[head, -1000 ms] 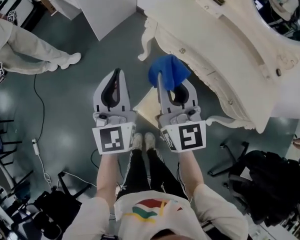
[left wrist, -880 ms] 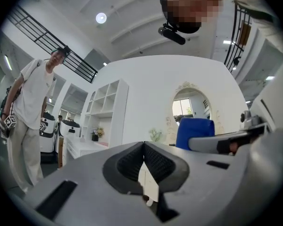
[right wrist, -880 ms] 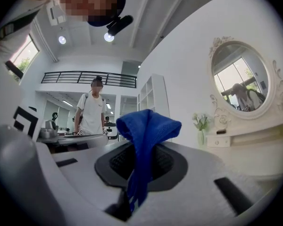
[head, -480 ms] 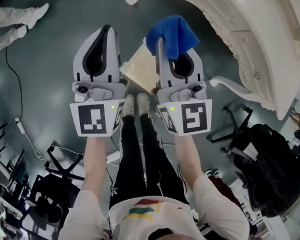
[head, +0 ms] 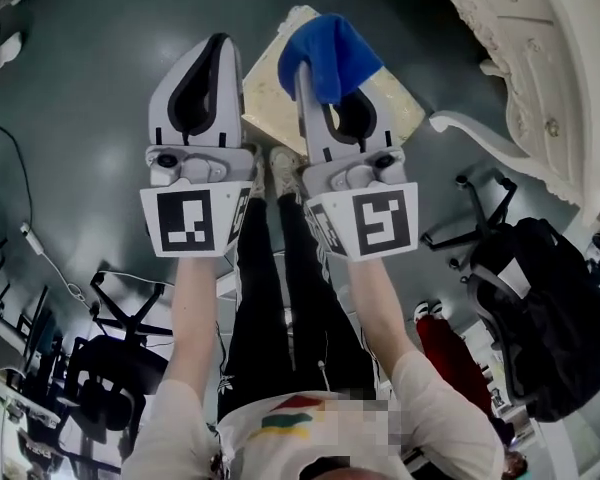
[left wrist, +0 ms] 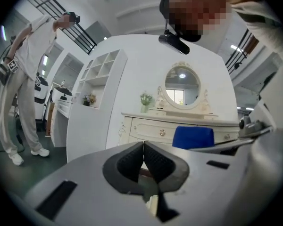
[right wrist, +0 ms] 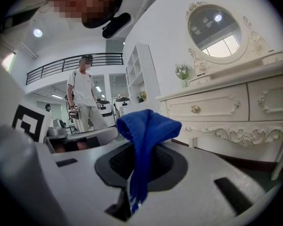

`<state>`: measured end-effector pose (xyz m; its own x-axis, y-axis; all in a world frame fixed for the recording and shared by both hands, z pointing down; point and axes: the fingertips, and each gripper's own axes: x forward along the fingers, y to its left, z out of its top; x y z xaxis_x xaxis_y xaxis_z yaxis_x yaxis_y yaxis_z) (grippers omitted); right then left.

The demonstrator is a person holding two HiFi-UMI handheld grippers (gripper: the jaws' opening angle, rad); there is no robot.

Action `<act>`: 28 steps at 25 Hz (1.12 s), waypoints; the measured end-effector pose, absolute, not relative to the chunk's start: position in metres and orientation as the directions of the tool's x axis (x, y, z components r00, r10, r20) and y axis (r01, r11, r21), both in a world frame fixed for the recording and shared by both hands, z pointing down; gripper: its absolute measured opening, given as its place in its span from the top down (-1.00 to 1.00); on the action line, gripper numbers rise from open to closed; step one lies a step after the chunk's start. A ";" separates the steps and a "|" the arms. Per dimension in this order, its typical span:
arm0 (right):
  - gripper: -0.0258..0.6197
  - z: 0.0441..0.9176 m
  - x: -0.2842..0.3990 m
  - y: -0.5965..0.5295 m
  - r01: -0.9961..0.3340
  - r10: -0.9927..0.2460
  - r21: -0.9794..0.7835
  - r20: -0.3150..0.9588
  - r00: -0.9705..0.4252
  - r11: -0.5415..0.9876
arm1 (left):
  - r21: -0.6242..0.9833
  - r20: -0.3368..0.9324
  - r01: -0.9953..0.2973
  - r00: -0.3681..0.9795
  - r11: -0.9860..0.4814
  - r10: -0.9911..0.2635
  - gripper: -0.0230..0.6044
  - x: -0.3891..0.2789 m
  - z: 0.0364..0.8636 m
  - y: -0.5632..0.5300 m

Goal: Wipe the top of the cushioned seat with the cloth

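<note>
The left tongs (head: 217,48), pressed together and empty, hang at upper left. The cushioned seat (head: 267,103) has come to top centre, under both tools, so wiping can begin. The right tongs (head: 313,68) clamp the blue cloth (head: 332,53) above it. The dresser leg (head: 458,122) is near at right; the floor (head: 70,118) at left gives room.

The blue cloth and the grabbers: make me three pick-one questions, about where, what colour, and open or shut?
1. Where is the soft blue cloth? A in the right gripper B in the left gripper C on the floor
2. What colour is the square cushioned seat? A red B cream C green
3. The left gripper's jaws are: A wide open B shut on the cloth C shut, empty
Answers: 1 A, its jaws pinch the cloth; 2 B, cream padding shows in the head view; 3 C, its pads meet with nothing between.
</note>
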<state>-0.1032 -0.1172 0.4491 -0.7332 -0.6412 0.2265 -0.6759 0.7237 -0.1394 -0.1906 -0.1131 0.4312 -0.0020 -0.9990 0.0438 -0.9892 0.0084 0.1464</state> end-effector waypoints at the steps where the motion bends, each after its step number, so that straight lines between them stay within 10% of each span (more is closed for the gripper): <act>1: 0.81 0.456 -0.101 -0.115 -0.680 -0.641 -0.149 0.239 -0.730 0.718 | 0.126 0.049 -0.992 -0.002 0.008 -0.999 0.91 -0.188 0.437 -0.112; 28: 0.81 0.632 -0.112 -0.185 -0.669 -0.442 -0.682 0.523 -0.729 0.296 | -0.031 0.174 -0.999 0.031 -0.037 -0.984 0.92 -0.179 0.491 -0.123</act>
<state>-0.1116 -0.1852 0.6319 -0.7287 -0.4420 0.5231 -0.6690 0.2959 -0.6818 -0.1791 -0.1229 0.4906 0.0309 -0.9843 0.1738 -0.9988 -0.0369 -0.0310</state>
